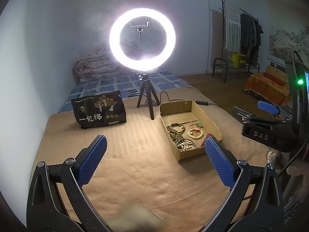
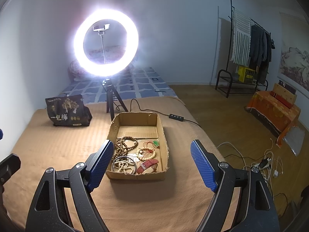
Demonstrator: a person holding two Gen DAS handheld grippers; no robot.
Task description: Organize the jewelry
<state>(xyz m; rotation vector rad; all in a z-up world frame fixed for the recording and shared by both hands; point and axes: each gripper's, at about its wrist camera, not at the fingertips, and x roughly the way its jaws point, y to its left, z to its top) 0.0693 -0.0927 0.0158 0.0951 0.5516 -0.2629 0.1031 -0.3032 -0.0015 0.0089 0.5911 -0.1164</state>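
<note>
A shallow cardboard box (image 2: 163, 133) (image 1: 209, 119) sits on the tan blanket. It holds brown wooden beads (image 2: 125, 146) (image 1: 174, 130), white bead strings (image 2: 123, 166) (image 1: 185, 146), a cream bracelet with red cord (image 2: 147, 153) (image 1: 196, 134), a green pendant (image 2: 156, 143), a metal bangle (image 2: 133, 161) and a red strap (image 2: 147, 165). My right gripper (image 2: 152, 163) is open and empty, hovering just in front of the box. My left gripper (image 1: 155, 159) is open and empty, left of the box. The right gripper's body (image 1: 266, 123) shows at the right of the left wrist view.
A lit ring light on a tripod (image 2: 106, 42) (image 1: 143, 38) stands behind the box, its cable and switch (image 2: 176, 117) trailing right. A black snack bag (image 2: 67, 111) (image 1: 99, 112) stands at the back left. The bed edge drops to a wooden floor with cables (image 2: 266, 162) at right.
</note>
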